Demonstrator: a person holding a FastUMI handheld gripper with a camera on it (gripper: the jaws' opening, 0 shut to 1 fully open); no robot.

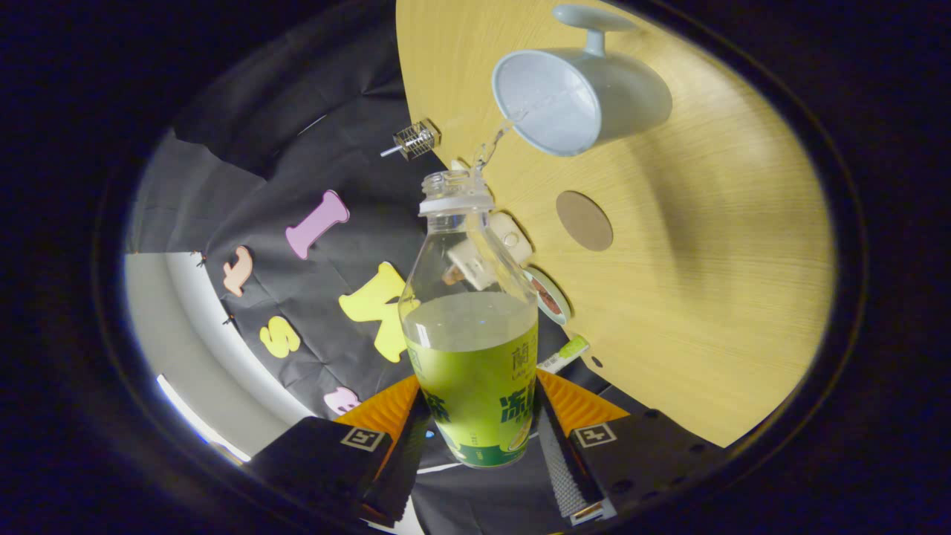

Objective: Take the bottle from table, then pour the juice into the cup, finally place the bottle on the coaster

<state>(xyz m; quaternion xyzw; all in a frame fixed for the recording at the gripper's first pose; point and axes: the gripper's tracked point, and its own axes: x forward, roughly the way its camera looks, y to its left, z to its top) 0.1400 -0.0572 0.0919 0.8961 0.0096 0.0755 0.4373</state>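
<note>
While pouring, gripper (483, 423) clamping bottle (472, 349).

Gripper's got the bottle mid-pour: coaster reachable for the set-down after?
Probably yes. The coaster lies bare on the table, beside the cup, nothing on it. The gripper is shut on the bottle.

My clear bottle (471, 327), green-labelled, uncapped and partly full, sits at lower centre, mouth aimed at the grey cup (583, 93) at upper right, a thin stream reaching its rim. The round brown coaster (584, 221) lies below the cup.
</note>
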